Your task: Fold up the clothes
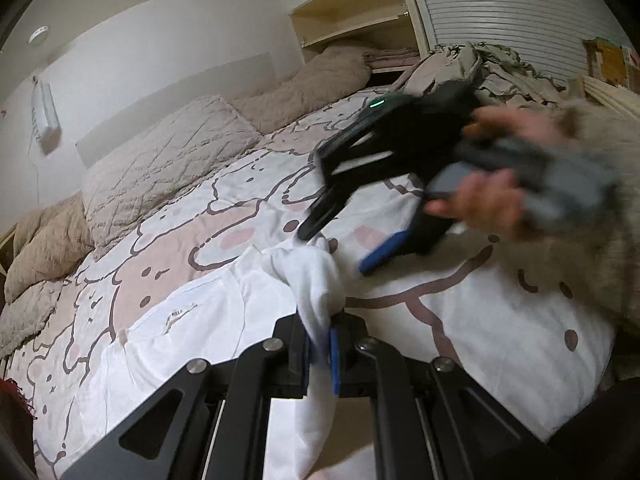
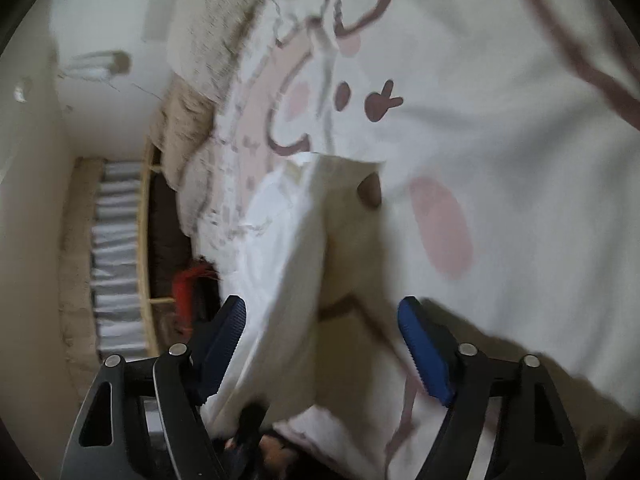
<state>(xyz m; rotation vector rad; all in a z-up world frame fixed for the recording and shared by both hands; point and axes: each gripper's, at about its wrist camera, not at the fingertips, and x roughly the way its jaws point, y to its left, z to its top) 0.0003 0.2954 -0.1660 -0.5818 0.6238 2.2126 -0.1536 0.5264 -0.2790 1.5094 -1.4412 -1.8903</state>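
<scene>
Nearest, left gripper (image 1: 320, 354) pinching a bunched corner of the white garment (image 1: 208, 320), rest spread on the printed bedcover (image 1: 500, 320). Right gripper (image 1: 340, 250) just beyond, fingers spread, gripping nothing. Best to catch the facing edge, lift evenly, keep cloth taut. Far off, open closet shelf (image 1: 352, 12); contents unclear

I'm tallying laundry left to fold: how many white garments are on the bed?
1: a white garment lies on the cartoon-print bedspread, one bunched end pinched in the left gripper. The crumpled pile by the closet may hide more.
</scene>
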